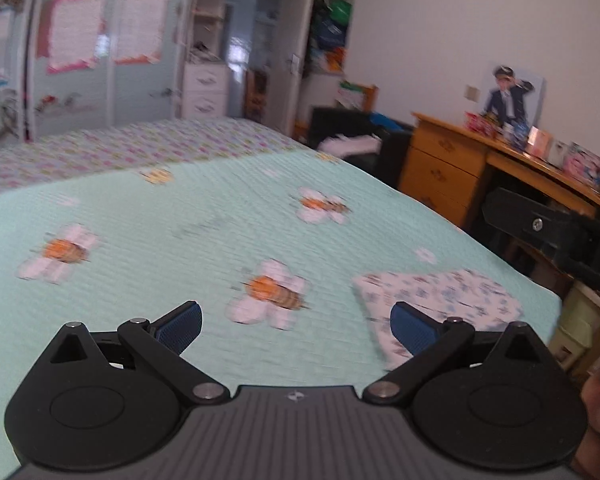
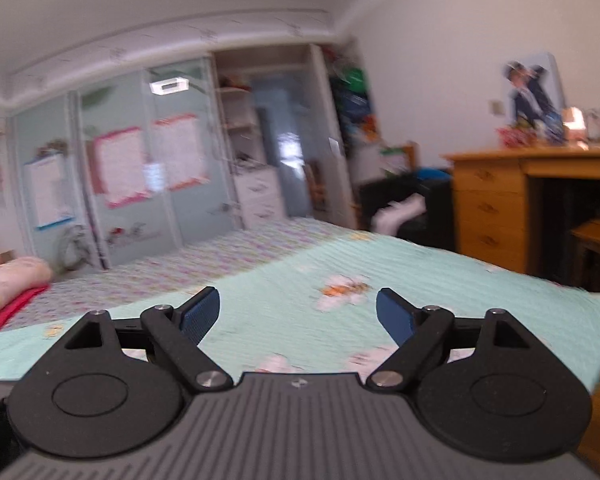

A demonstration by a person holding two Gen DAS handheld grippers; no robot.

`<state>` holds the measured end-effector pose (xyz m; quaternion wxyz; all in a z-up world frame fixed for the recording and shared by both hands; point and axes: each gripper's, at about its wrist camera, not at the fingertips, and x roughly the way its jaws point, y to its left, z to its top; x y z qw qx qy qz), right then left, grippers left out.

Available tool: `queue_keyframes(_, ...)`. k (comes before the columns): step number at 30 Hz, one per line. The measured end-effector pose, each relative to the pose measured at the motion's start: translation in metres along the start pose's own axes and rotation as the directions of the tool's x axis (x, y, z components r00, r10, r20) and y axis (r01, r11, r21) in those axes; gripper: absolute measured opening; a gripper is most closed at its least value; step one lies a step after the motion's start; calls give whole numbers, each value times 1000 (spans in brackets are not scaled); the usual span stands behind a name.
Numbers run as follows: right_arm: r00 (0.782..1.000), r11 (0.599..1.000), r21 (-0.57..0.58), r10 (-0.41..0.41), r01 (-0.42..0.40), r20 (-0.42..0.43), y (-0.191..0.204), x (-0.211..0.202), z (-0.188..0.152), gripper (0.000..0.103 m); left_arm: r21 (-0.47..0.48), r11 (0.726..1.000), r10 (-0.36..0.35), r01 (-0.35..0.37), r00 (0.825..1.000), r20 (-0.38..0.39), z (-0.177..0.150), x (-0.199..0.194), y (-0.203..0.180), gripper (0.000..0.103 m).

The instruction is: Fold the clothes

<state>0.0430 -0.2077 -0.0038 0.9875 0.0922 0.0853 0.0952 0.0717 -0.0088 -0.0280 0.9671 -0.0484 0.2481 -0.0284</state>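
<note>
Blue-flowered white folded cloth (image 1: 436,304) lies on the mint bedspread (image 1: 180,216) at three o'clock of the left tool (image 1: 296,326); both it and the right tool (image 2: 298,314) gape wide, holding nothing.

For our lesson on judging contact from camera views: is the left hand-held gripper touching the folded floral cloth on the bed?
Cannot tell. In the left wrist view the left hand-held gripper stands open, nothing between its fingers, but one blue pad overlaps the folded floral cloth, hiding any gap.
</note>
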Motion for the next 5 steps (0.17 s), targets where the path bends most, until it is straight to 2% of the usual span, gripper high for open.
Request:
queue_keyframes(2,1000,1000,-19,-2,3,28,20,-5,-1,76,8,999,42,-42,999,15,1,-15,11,103)
queue_keyframes(5,1000,1000,-9,16,-16,5,43,-9,-3,80,25,993,110,-112,992,53,2,-36,24,103)
